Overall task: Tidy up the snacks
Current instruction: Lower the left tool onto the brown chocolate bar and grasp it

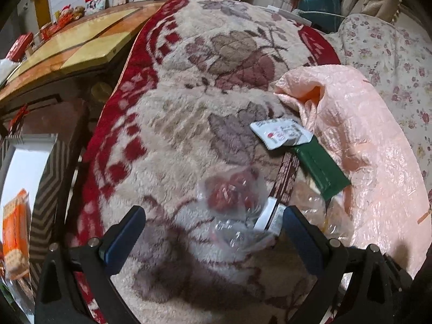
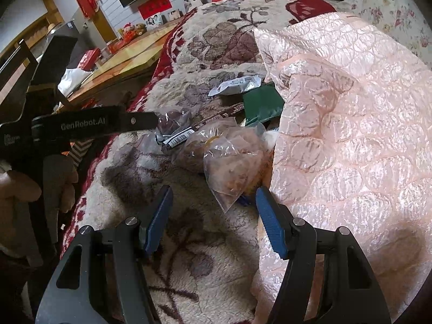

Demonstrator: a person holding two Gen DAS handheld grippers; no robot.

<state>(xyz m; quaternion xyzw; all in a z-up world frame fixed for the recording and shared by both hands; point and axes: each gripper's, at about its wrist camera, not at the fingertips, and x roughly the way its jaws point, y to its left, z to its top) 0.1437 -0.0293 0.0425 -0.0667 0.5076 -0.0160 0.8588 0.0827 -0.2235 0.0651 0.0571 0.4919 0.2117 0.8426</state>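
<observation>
fleece blanket (image 1: 189, 124) | pink quilt (image 2: 351, 135) | wooden table (image 1: 81, 46) | both tools spread, empty

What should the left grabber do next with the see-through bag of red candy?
Probably ease down and close. The left gripper is open, its fingers either side of the clear bag of red sweets lying loose on the fleece blanket, not yet pinched.

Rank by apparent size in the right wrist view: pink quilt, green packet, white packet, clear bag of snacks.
1. Pink quilt, by far.
2. Clear bag of snacks, though nearness to the camera enlarges it.
3. Green packet and white packet: too alike to rank.
</observation>
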